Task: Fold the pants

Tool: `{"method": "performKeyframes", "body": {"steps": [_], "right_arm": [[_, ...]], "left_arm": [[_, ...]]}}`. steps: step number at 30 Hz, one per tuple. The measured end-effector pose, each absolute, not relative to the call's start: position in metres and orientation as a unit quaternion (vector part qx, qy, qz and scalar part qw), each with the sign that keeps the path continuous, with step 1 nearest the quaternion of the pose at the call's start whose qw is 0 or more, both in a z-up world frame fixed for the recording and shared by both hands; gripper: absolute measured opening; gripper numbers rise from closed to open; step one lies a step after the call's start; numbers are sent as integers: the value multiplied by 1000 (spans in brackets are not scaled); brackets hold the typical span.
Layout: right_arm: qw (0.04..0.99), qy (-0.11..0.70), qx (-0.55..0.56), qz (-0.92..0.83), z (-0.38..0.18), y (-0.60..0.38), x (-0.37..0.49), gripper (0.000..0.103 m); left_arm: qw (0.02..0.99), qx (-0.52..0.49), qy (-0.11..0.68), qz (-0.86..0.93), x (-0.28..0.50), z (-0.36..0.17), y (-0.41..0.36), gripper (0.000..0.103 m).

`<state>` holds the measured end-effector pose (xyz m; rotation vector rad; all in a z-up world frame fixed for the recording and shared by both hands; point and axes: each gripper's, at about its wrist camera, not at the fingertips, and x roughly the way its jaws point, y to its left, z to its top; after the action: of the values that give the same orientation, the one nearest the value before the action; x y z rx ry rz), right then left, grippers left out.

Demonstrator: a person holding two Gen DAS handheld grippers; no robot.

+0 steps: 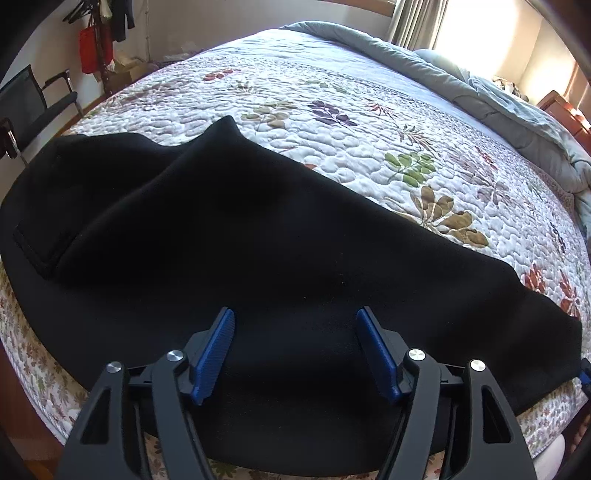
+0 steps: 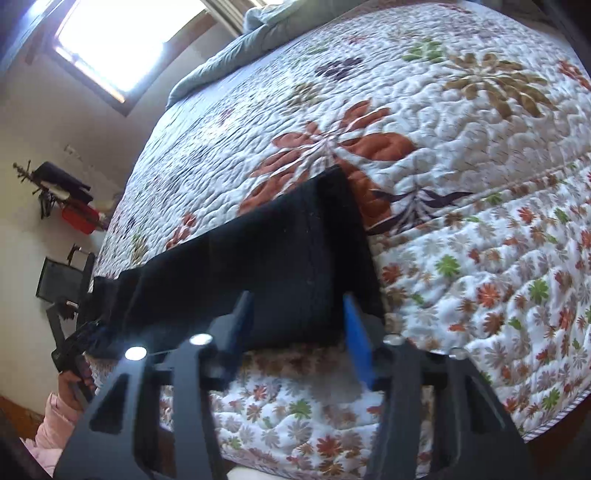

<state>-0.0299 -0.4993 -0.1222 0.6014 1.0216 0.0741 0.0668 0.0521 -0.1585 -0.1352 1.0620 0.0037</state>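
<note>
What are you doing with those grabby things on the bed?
A person is folding black pants laid along the edge of a flowery quilted bed, holding a gripper in each hand. The left gripper hangs open over the middle of the pants. The right gripper is at the leg cuff, jaws apart around its end, not pinching it. No fold has been started from here yet.

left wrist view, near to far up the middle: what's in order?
left gripper → black pants → floral quilt → grey duvet → curtain
</note>
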Motion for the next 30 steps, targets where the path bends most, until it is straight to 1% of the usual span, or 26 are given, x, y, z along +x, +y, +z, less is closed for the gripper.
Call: {"method": "performKeyframes", "body": {"steps": [1,3,7,9,11,13,14,15,17,19,20,22,23,24,26,29,30], "right_arm": [[830,486,272,36,-122,-496,-29,26],[831,485,268,42,-121,-493,-28,21],[856,452,249,29,-99,-496,-35,21],[859,444,254,15,-95,-502,-35,21],[847,462,263,1,-109,-508,-31,21],[825,495,271,-9,-134,-508,-26,22],[823,498,273,-9,-140,-508,-26,22],[824,492,280,-9,-140,-510,-29,23],[823,480,303,-6,-134,-513,-36,33],[828,472,303,-14,-123,-514,-44,57],[828,473,300,-18,-118,-514,-48,60],[822,481,304,-17,-112,-513,-55,60],[817,487,310,-18,-111,-513,-59,62],[811,492,315,-18,-113,-513,-61,67],[800,505,325,-15,-117,-510,-63,68],[792,522,316,-24,-124,-502,-60,70],[792,525,310,-27,-125,-500,-58,73]], "left_arm": [[861,-61,506,1,67,-159,51,75],[861,-53,506,3,68,-159,46,77],[864,-91,495,-16,64,-150,45,77],[868,-81,489,-25,61,-148,36,77],[865,-57,498,-32,62,-155,26,77],[863,-22,504,-26,64,-168,17,80],[866,-4,499,-23,64,-171,12,82],[867,3,498,-21,63,-171,9,84],[865,0,501,-21,63,-169,7,84],[863,-22,504,-25,63,-164,12,84],[860,-34,508,-28,62,-162,13,84],[853,-45,519,-28,59,-159,13,84],[848,-48,528,-27,57,-157,11,84],[845,-56,531,-35,54,-155,8,84],[840,-68,535,-55,50,-152,0,84],[835,-64,540,-83,45,-148,-19,84],[833,-56,542,-93,44,-149,-28,84]]}}
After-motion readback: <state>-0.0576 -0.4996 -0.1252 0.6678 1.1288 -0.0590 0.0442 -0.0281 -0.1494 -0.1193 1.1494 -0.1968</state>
